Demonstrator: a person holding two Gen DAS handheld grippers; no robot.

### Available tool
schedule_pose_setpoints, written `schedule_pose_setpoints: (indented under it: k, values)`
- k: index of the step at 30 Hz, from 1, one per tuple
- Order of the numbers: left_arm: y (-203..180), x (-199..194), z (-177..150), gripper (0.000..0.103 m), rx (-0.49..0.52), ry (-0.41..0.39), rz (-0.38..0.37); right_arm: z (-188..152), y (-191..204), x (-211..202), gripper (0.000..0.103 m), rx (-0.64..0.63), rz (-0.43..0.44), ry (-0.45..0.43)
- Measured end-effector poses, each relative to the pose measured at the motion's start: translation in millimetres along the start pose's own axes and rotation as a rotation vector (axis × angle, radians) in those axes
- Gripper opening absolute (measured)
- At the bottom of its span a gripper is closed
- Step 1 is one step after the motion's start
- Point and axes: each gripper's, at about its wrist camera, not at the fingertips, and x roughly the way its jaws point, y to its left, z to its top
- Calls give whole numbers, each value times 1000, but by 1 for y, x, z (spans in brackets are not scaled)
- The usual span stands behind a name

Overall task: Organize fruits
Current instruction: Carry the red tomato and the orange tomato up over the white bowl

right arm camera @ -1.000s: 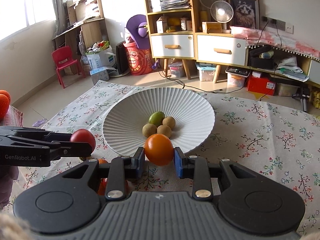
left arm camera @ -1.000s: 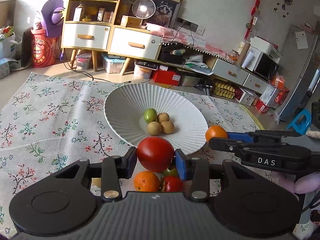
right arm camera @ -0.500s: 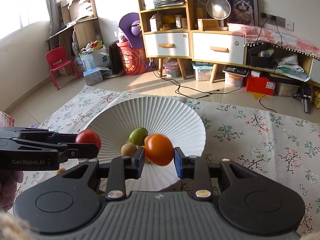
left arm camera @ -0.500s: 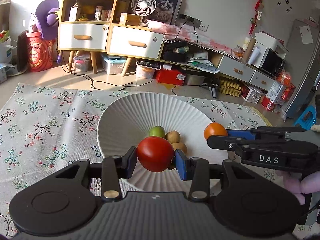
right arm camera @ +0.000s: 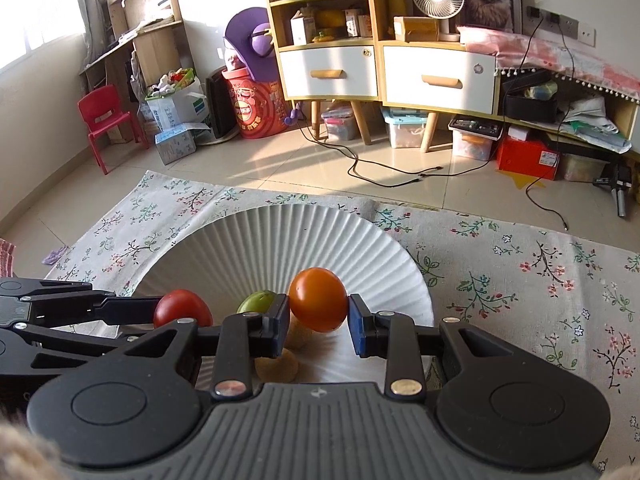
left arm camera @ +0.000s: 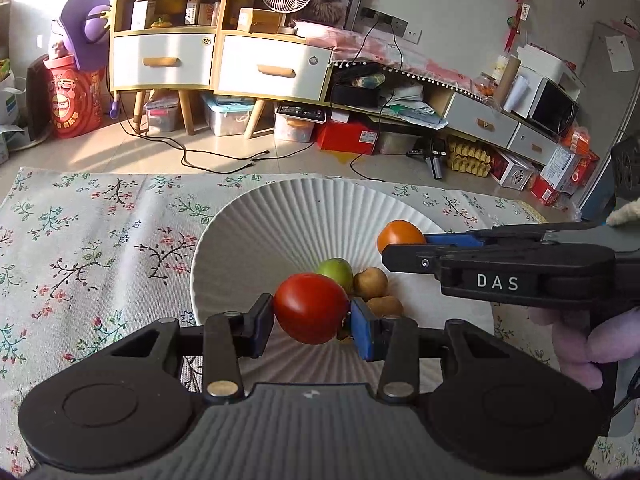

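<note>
Both tools advanced over ribbed white bowl (left arm camera: 256, 236); left tool (left arm camera: 311, 322) clamps glossy red tomato (left arm camera: 310, 307), right tool (right arm camera: 318, 320) smooth orange fruit (right arm camera: 318, 299).

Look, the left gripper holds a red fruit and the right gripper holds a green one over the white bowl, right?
Nearly. The right gripper holds an orange fruit, as the right wrist view shows. The green fruit lies in the white bowl. The left gripper does hold the red fruit.
</note>
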Motion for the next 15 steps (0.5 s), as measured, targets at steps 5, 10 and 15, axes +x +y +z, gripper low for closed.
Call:
schedule_pose_setpoints:
  k: [5, 10, 15]
  values:
    - [-1, 2, -2, 39, 6, -3, 2, 4, -2, 7, 28, 26, 12, 11]
    - [-1, 4, 1, 39, 7, 3, -13, 6, 0, 16, 28, 34, 21, 20]
    - [0, 5, 2, 39, 5, 6, -25, 7, 1, 21, 28, 48, 33, 26]
